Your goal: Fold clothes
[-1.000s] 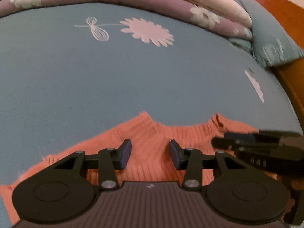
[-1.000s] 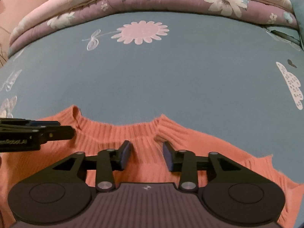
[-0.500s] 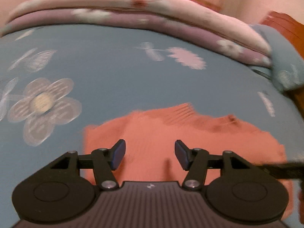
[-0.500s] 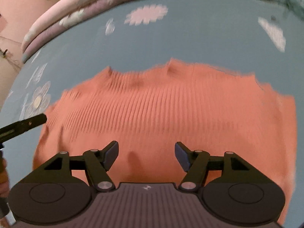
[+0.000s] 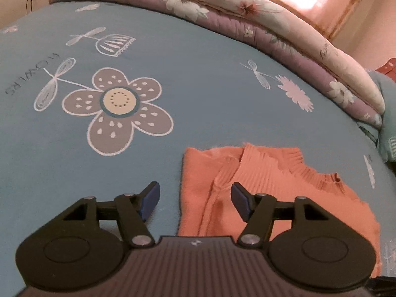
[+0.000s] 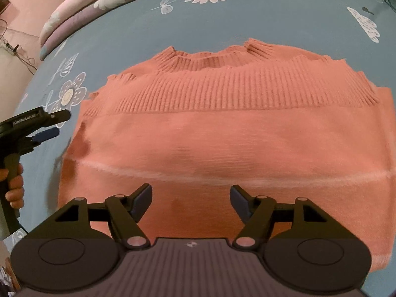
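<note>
Sweater (image 6: 222, 133): orange knit, lying flat on the blue flowered bedsheet (image 5: 198, 86) as a compact rectangle, ribbed hem and cuffs stacked along the far edge, a crosswise crease over the body; folded at least once, edges fairly square. Whether a further fold remains cannot be judged. Right gripper (image 6: 190, 201): spread, empty, over the near edge. Left gripper (image 5: 195, 201): spread, empty, at the left side edge. Quilt (image 5: 247, 24): rolled beyond.
</note>
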Tool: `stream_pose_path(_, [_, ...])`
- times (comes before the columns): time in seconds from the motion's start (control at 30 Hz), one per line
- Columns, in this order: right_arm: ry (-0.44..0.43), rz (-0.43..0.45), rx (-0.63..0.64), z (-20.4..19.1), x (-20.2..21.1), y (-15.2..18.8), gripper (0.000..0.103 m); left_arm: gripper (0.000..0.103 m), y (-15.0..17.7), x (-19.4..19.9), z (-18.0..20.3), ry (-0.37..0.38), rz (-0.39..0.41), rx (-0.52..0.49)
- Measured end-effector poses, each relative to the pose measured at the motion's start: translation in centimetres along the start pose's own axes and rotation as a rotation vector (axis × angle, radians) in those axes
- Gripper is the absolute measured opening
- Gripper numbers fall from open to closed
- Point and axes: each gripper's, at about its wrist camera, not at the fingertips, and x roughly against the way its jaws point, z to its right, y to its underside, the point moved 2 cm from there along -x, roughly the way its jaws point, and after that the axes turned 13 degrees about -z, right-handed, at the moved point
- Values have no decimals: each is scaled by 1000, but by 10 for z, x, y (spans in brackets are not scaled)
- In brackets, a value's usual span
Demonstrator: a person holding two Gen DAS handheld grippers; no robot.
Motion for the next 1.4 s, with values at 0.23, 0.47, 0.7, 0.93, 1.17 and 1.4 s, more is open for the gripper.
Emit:
stream_pose_path(0.23, [-2,-2,18,-1,0,-1,79,74,16,-25,-23,155,-149,86])
stream_pose_path(0.47, [-5,-18,13,2,-5,4,79,78,4,-35,-31,292,-206,73])
stream_pose_path(0.7, [8,-3,29,0,-2,1,80,87,-38,-66,-26,424,-286,23])
stream_pose_path(0.93, [6,4,25,5,2,1,80,89,-12,-66,-45,626,-414,82])
stream_pose_path(1.17, [10,4,19,10,3,1,80,89,-2,-69,-49,686,-391,138])
stream_pose_path(1.4, [13,10,27,11,6,2,80,89,-43,-93,-30,704,-370,81])
